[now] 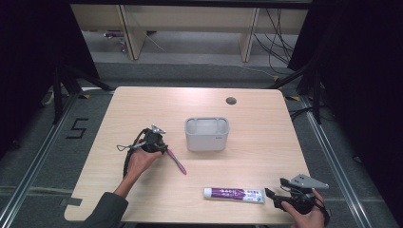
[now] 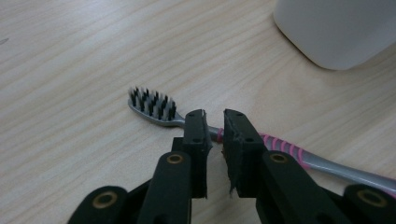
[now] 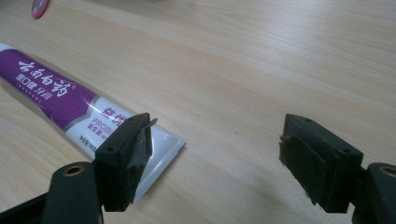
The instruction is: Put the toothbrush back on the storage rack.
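The toothbrush (image 2: pixel 161 112) lies flat on the table (image 1: pixel 142 109) left of the empty white holder (image 1: pixel 207 134), its neck between the left gripper (image 2: pixel 214 122) jaws, which stand narrowly apart and are not visibly pressing it, so no lift has begun. The toothpaste (image 1: pixel 234 194) lies at the near edge, just beside the right gripper (image 3: pixel 217 140), whose jaws are spread wide and hold nothing; both items likely remain to be binned. The wooden tabletop is uncluttered, with grey floor, desk legs and cables beyond.
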